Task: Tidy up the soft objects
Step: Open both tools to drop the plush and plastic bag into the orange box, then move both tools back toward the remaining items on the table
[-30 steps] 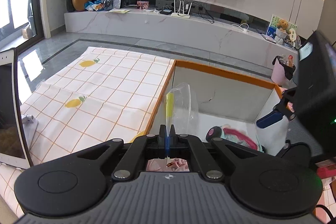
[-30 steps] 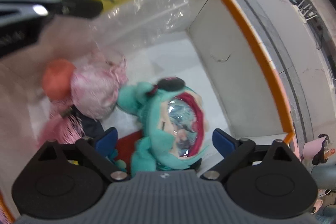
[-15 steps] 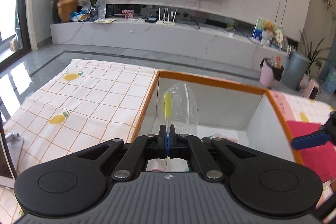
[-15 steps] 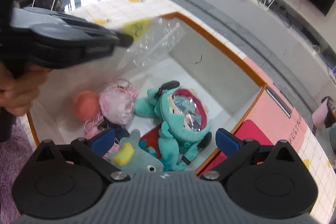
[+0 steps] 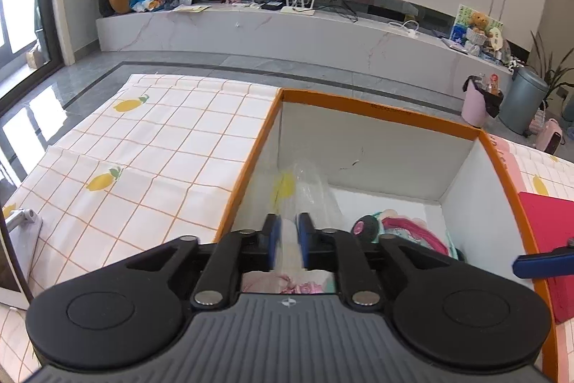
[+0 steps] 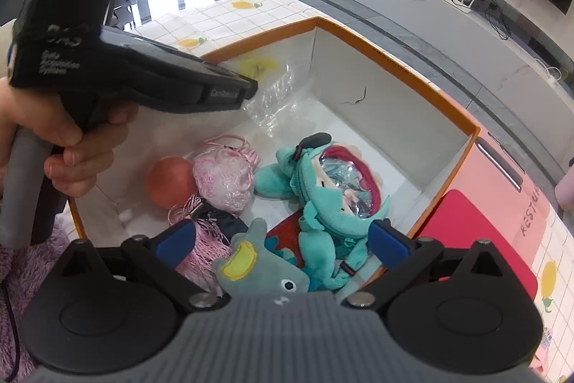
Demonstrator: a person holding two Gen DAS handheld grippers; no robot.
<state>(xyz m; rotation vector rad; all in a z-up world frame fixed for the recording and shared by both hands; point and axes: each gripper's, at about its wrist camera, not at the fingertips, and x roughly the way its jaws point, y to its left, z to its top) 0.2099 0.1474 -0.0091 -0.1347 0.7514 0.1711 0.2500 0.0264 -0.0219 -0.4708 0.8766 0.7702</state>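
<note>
Jaws just parted around clear bag [image 5: 312,192], "RESTU" lettering nearby

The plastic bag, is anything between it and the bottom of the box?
Nothing visible is. The plastic bag hangs inside the box at the left tool, whose jaws have just been opening around it. The white floor under it looks bare; the teal plush and pink pouch lie off to the side.

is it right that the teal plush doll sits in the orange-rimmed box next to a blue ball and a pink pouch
Not quite: the ball is orange, not blue. The right wrist view shows it beside the pink pouch, with the teal plush doll also inside the orange-rimmed box.
</note>
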